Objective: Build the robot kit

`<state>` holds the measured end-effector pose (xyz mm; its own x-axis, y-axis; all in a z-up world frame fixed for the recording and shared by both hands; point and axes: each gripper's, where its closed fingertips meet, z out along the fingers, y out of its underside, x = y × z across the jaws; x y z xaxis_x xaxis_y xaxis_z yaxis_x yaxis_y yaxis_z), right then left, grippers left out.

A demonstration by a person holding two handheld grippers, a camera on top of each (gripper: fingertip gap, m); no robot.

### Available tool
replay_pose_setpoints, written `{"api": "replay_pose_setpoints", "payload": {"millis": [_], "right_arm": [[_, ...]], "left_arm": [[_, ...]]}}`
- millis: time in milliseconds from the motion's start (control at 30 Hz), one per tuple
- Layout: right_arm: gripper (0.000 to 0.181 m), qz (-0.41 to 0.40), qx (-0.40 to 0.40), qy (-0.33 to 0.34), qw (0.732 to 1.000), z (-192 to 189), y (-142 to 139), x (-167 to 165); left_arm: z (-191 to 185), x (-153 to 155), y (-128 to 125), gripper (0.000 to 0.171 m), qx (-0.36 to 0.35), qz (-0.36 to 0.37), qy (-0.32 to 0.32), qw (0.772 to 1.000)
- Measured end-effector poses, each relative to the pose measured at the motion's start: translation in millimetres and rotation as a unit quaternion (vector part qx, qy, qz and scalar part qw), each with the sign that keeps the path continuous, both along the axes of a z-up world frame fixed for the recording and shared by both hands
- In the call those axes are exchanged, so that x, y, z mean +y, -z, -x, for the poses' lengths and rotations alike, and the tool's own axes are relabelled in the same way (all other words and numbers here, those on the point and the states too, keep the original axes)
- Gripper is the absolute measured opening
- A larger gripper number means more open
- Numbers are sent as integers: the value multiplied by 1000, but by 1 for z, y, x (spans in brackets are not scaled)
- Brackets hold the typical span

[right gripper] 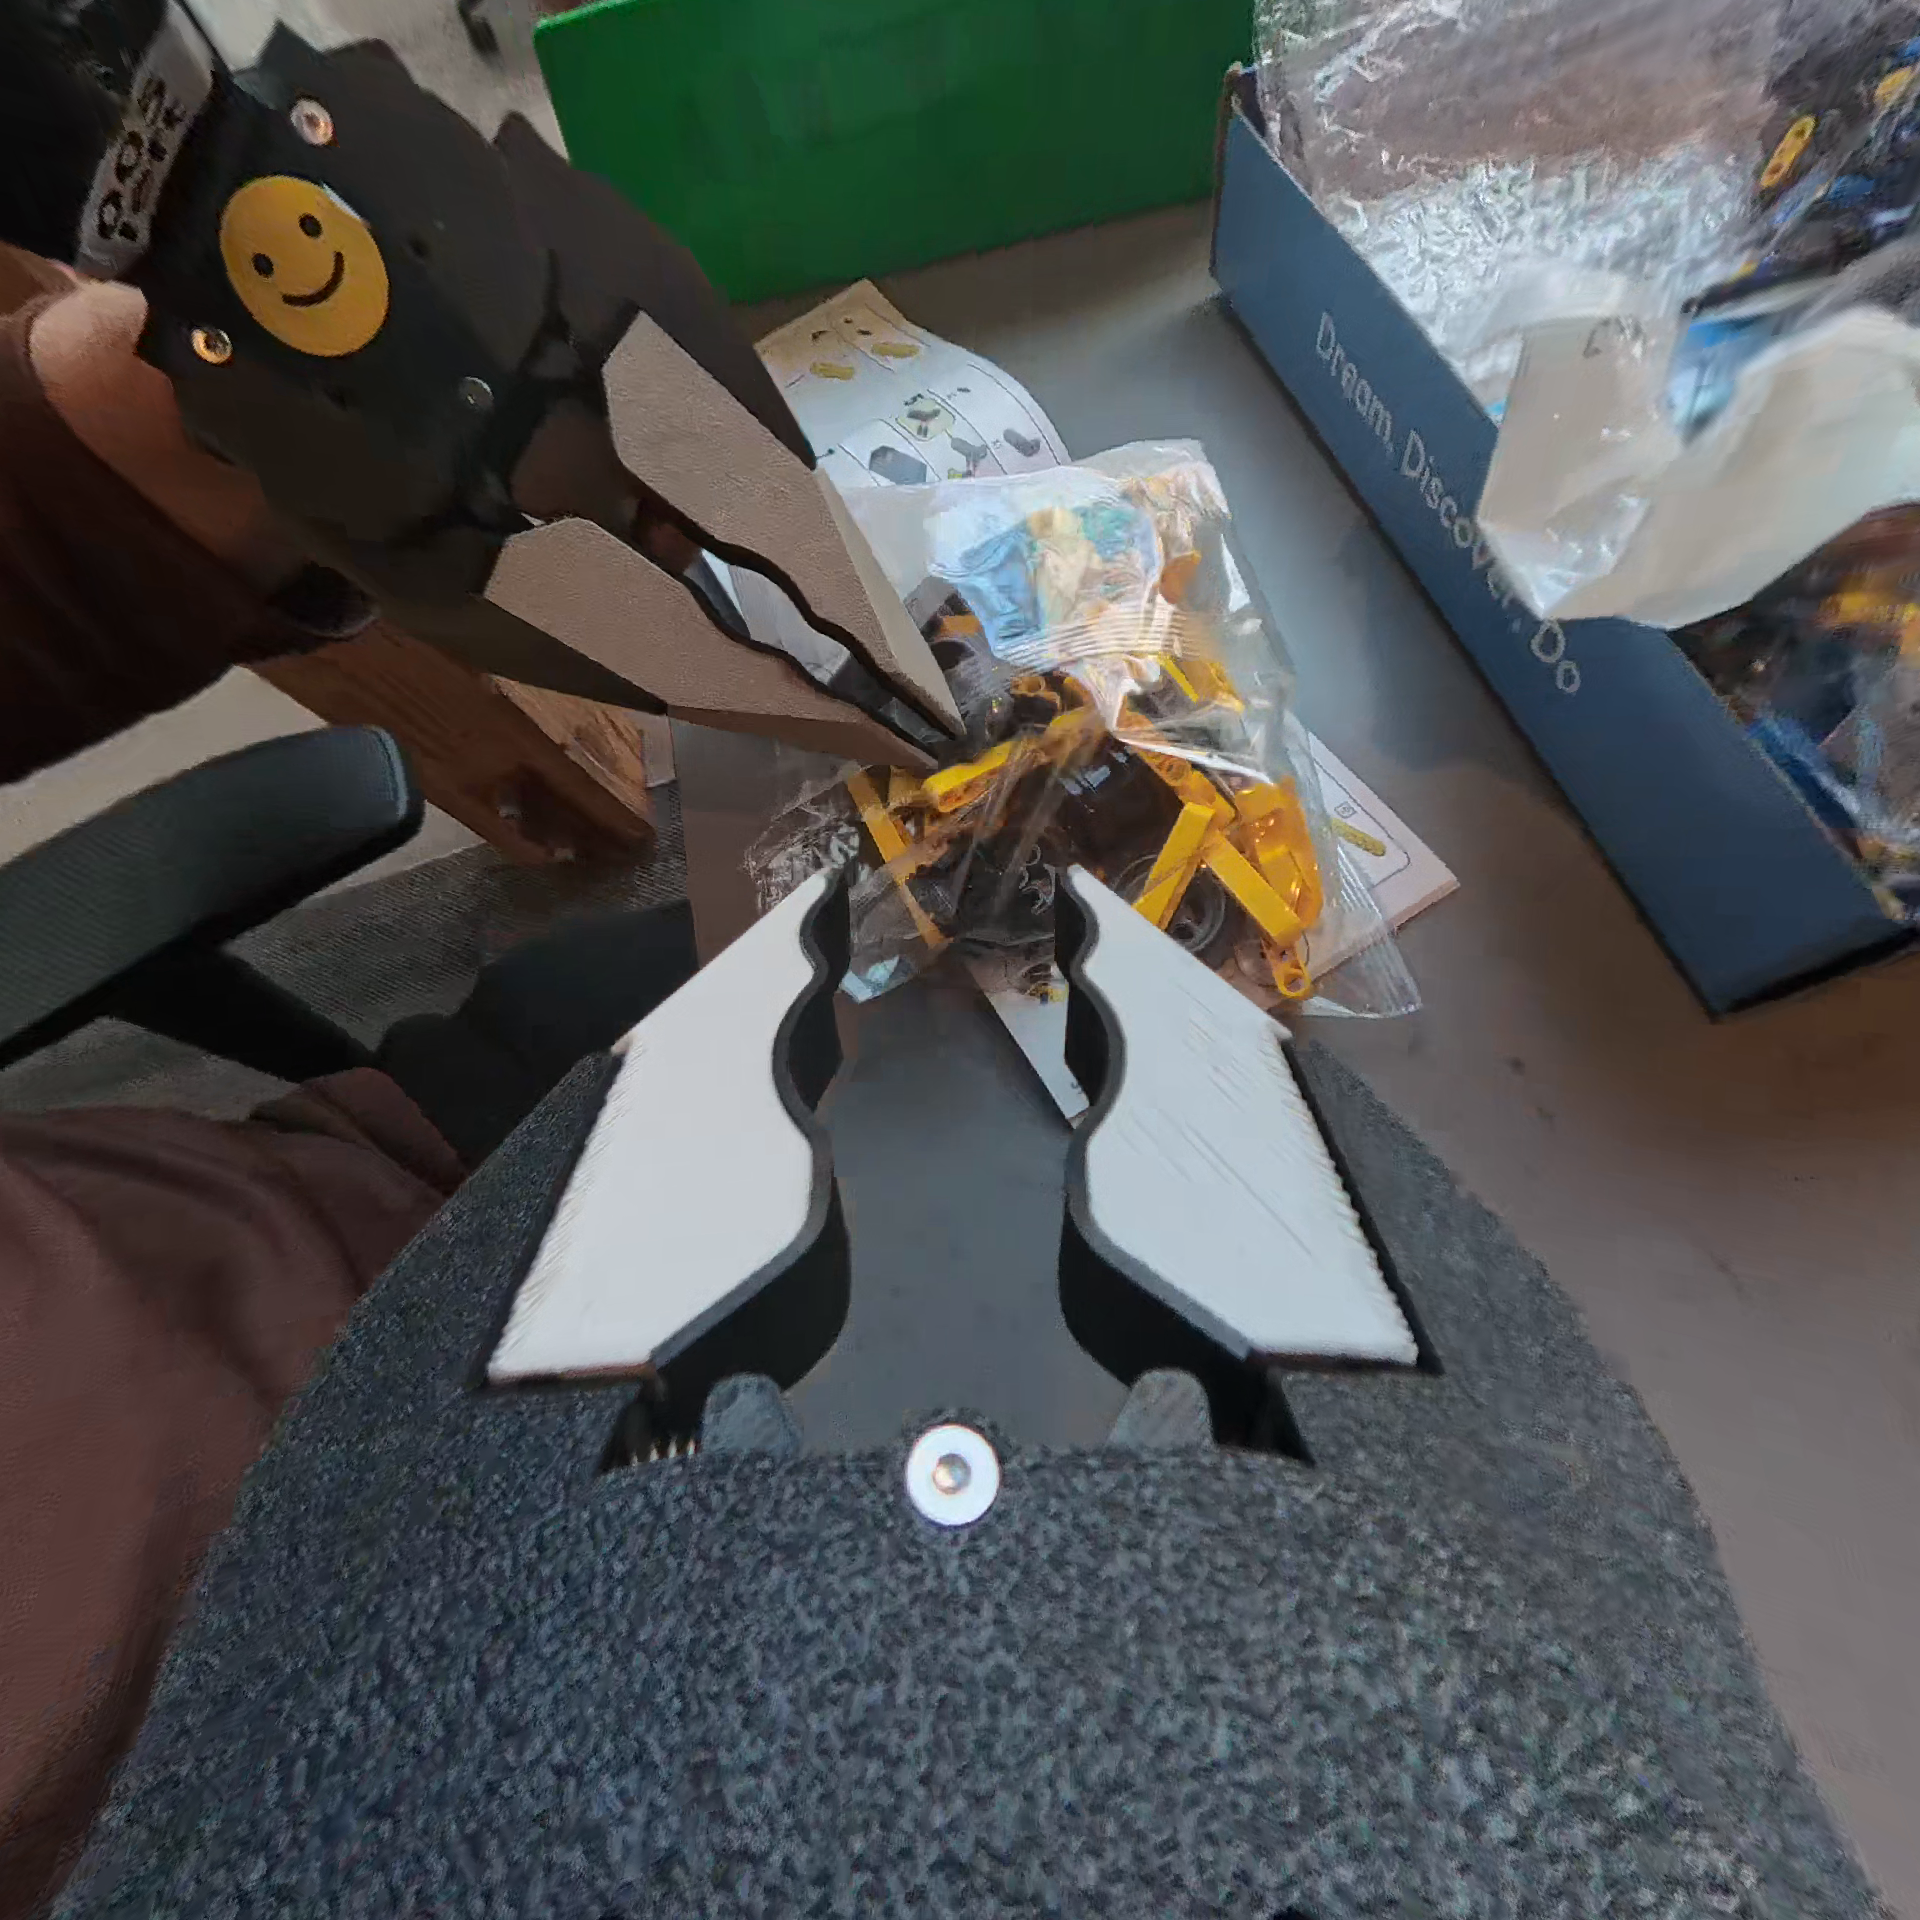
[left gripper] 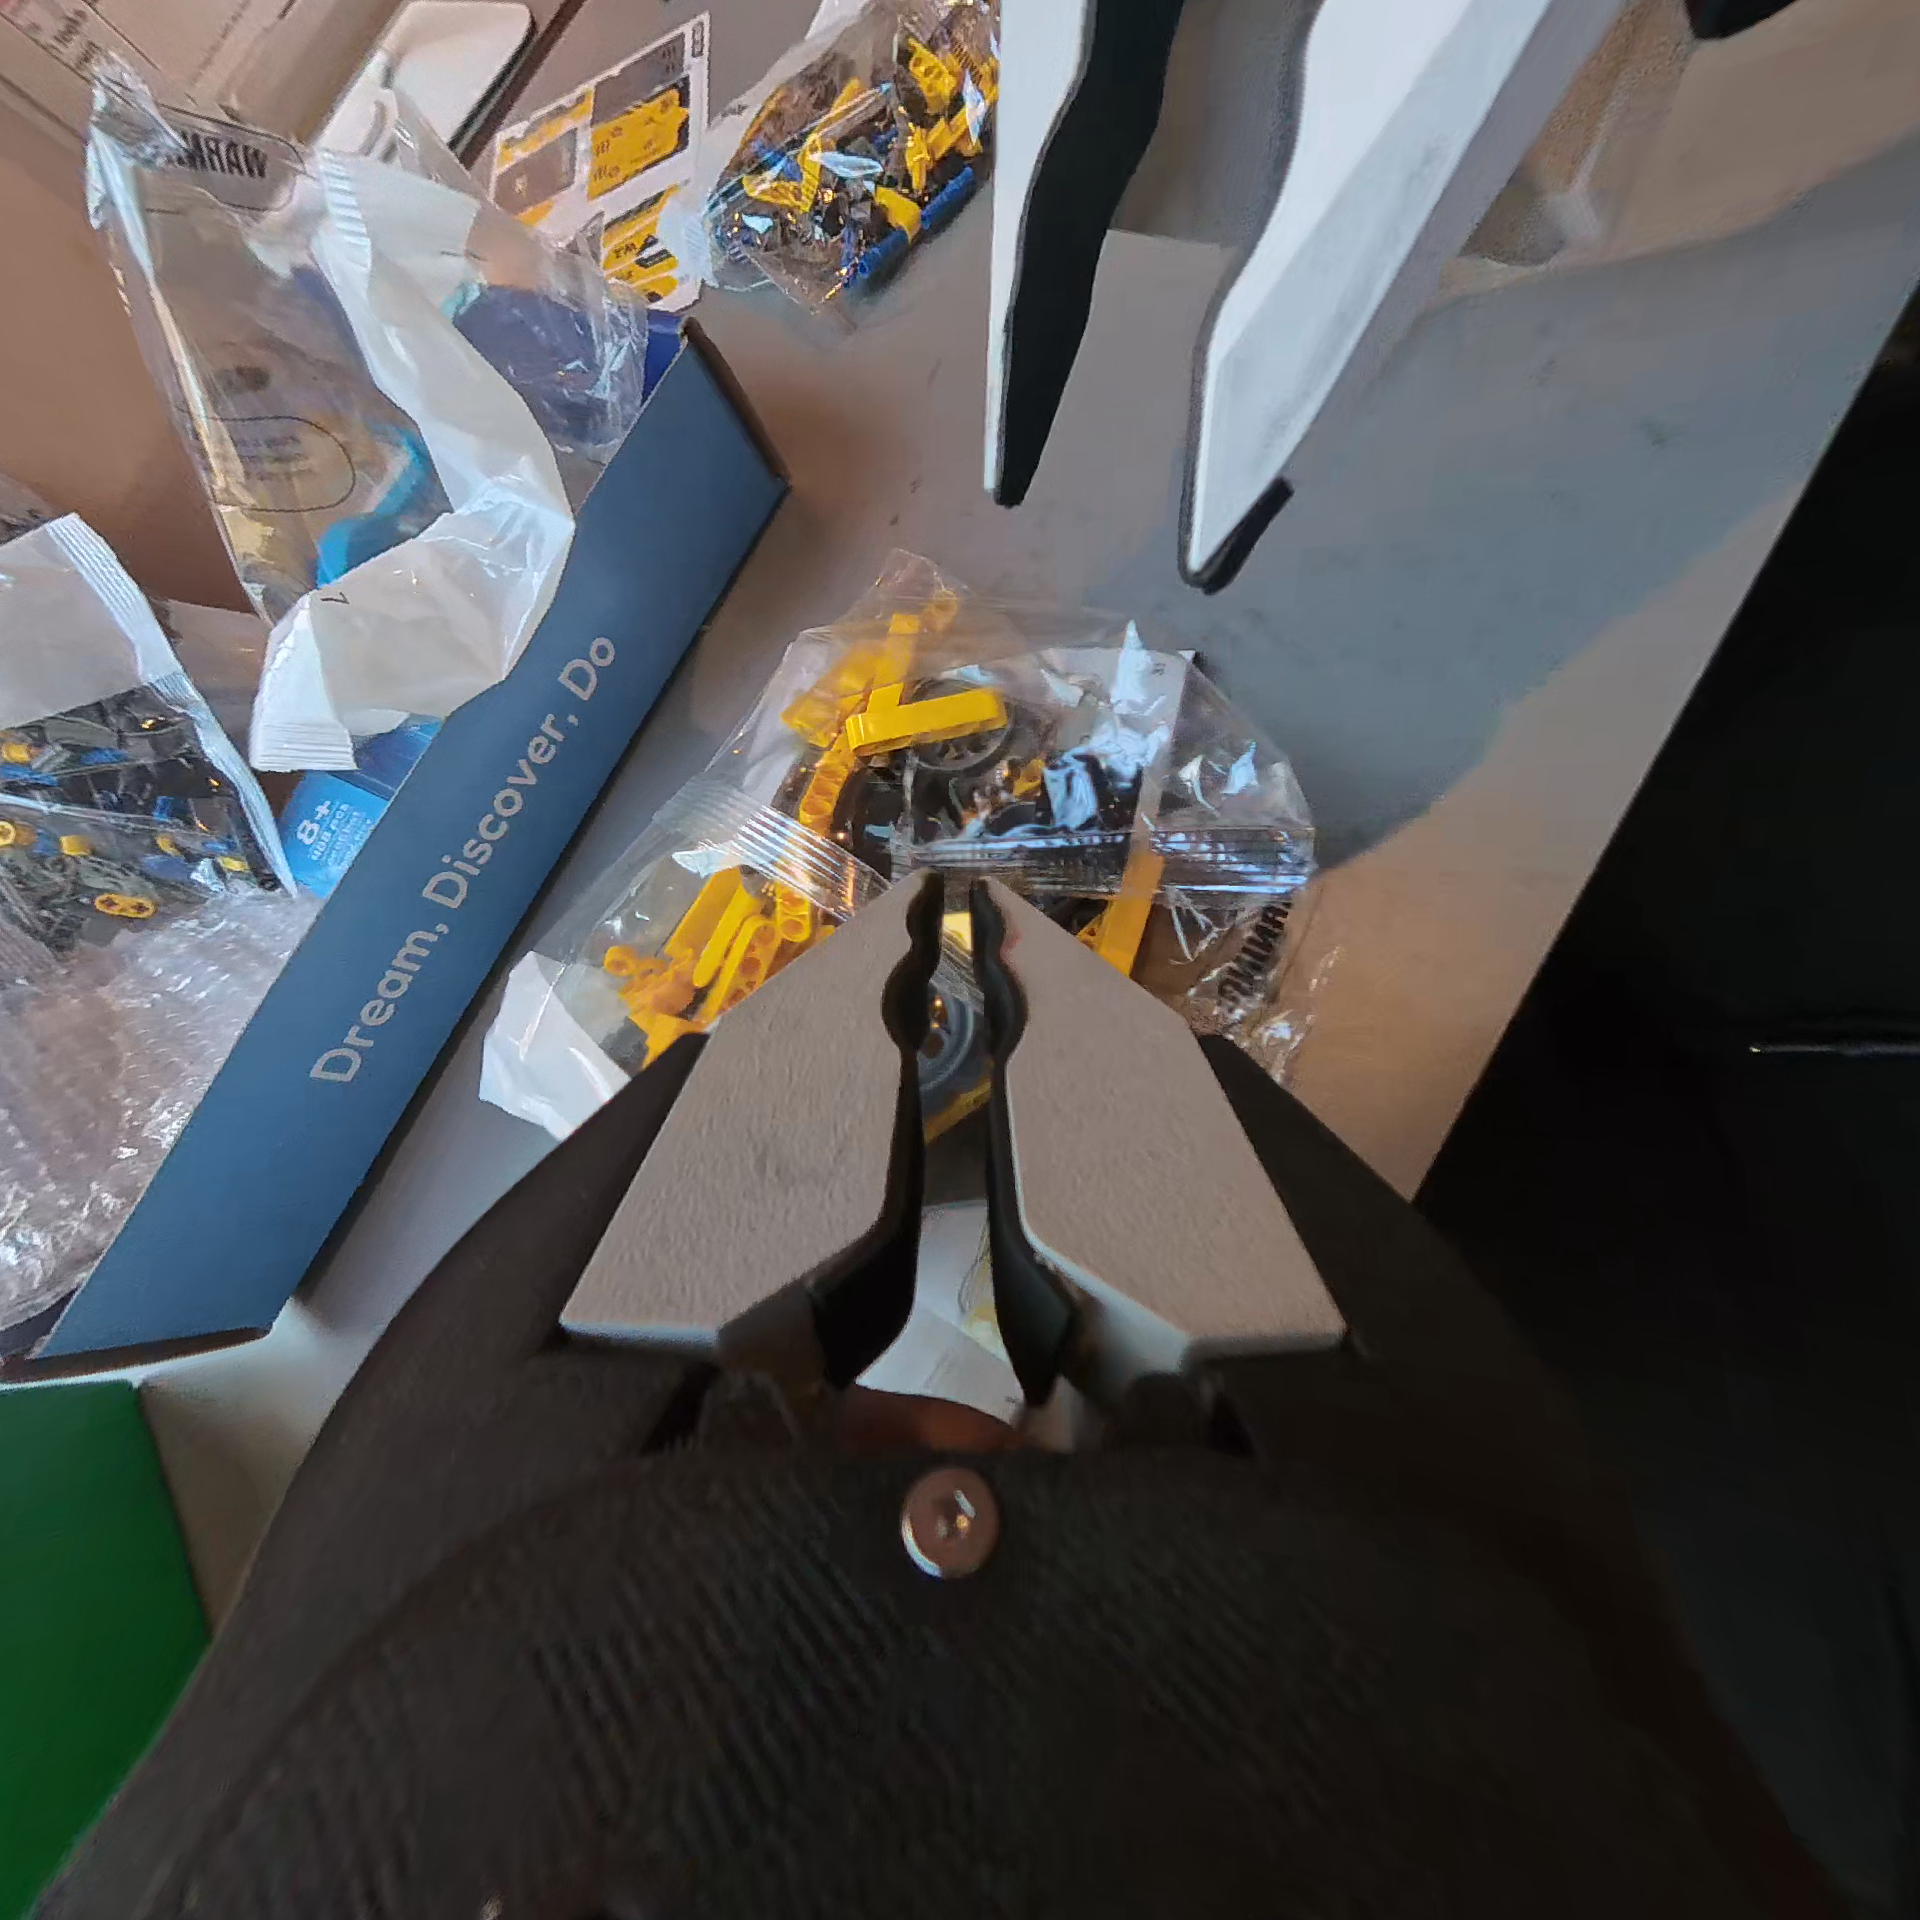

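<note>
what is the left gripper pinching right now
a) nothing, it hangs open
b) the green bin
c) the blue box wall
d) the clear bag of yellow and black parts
d: the left gripper has its fingers nearly together on the plastic of the clear bag of yellow and black parts, while the right gripper sits open just short of the same bag.

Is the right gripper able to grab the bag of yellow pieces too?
Probably yes. The right gripper is open at the near edge of the bag of yellow pieces, nothing between them; the left gripper pinches its far side.
</note>
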<state>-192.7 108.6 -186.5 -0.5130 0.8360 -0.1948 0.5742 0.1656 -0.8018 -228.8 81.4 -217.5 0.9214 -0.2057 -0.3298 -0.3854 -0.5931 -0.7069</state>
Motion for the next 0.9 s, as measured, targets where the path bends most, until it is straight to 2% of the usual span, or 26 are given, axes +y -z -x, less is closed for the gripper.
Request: {"api": "replay_pose_setpoints", "payload": {"millis": [100, 167, 300, 500, 567, 667, 700, 767, 900], "right_arm": [[38, -71, 39, -24, 996, -3, -3, -10], [40, -99, 38, -27, 994, -5, 0, -12], [40, -88, 35, -35, 995, -10, -5, -14], [42, -78, 27, -47, 995, -16, -7, -11], [42, -77, 27, -64, 995, -19, -7, -15], [42, -99, 54, -66, 991, -19, -13, -14], [42, -102, 59, -66, 991, -20, -16, -13], [42, -111, 66, -71, 989, -23, -19, -11], [55, -152, 82, -65, 983, -21, -17, -10]], "left_arm": [[-3, -1, 2, 3, 15, -3, -2, 1000], [-4, 2, 0, 9, 22, -9, 7, 1000], [-14, 2, 0, 35, -81, 33, 31, 996], [-8, 16, -8, 51, -65, 51, 59, 995], [-12, 22, -10, 46, -76, 53, 81, 992], [-26, 22, -8, 21, -125, 82, 124, 981], [-28, 22, -9, 8, -139, 88, 128, 978], [-29, 19, -14, 5, -189, 107, 119, 969], [-29, 18, -31, 1, -335, 131, 61, 931]]}}
